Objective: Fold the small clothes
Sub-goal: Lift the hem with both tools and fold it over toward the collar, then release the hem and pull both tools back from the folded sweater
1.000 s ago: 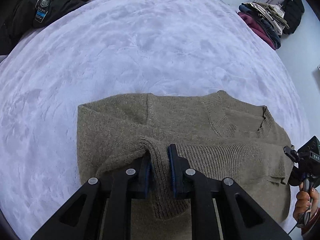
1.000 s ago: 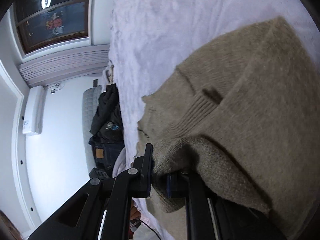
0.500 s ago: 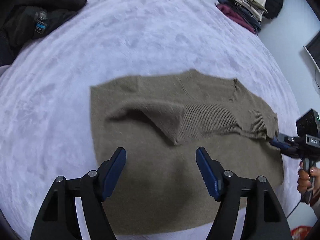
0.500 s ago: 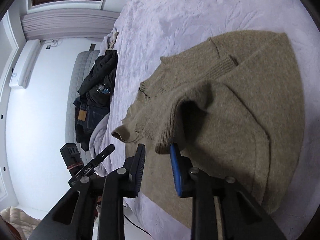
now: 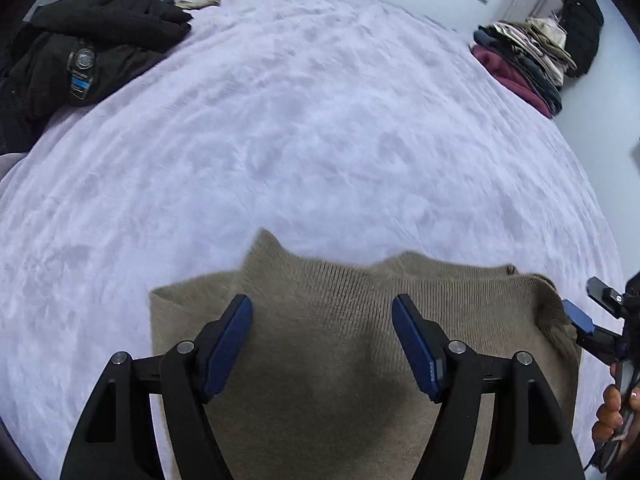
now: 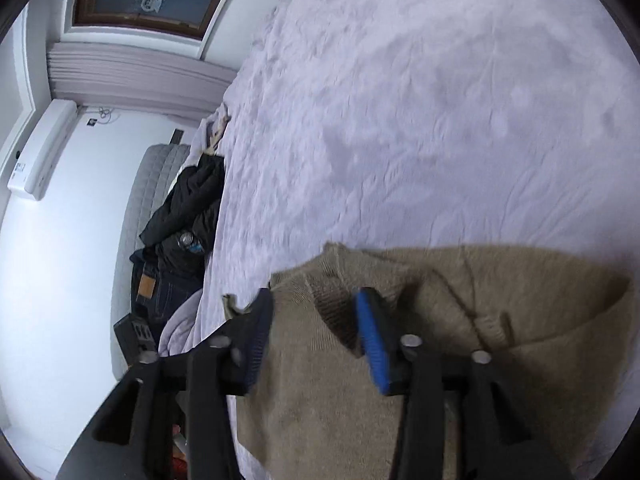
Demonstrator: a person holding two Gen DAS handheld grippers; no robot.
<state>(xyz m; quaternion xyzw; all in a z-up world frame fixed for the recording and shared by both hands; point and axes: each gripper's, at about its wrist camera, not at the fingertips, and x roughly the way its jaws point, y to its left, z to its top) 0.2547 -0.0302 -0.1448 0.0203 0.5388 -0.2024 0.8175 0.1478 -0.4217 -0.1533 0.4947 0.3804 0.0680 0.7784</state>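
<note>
An olive-brown knit sweater (image 5: 320,320) lies folded on the lavender bedspread (image 5: 300,128), at the near edge. My left gripper (image 5: 322,340) is open above its middle and holds nothing. In the right wrist view the sweater (image 6: 500,320) shows its folded layers and ribbed edges. My right gripper (image 6: 316,332) is open over the sweater's left end, empty. It also shows in the left wrist view (image 5: 584,324) at the sweater's right edge.
A black jacket (image 5: 80,56) and jeans (image 6: 160,284) lie at the far left of the bed. A stack of folded clothes (image 5: 524,60) sits at the far right corner by a dark bag (image 5: 584,28).
Both grippers let go of the sweater's folded edge and opened. The fold now lies flat, and both grippers have drawn back toward the near edge.
</note>
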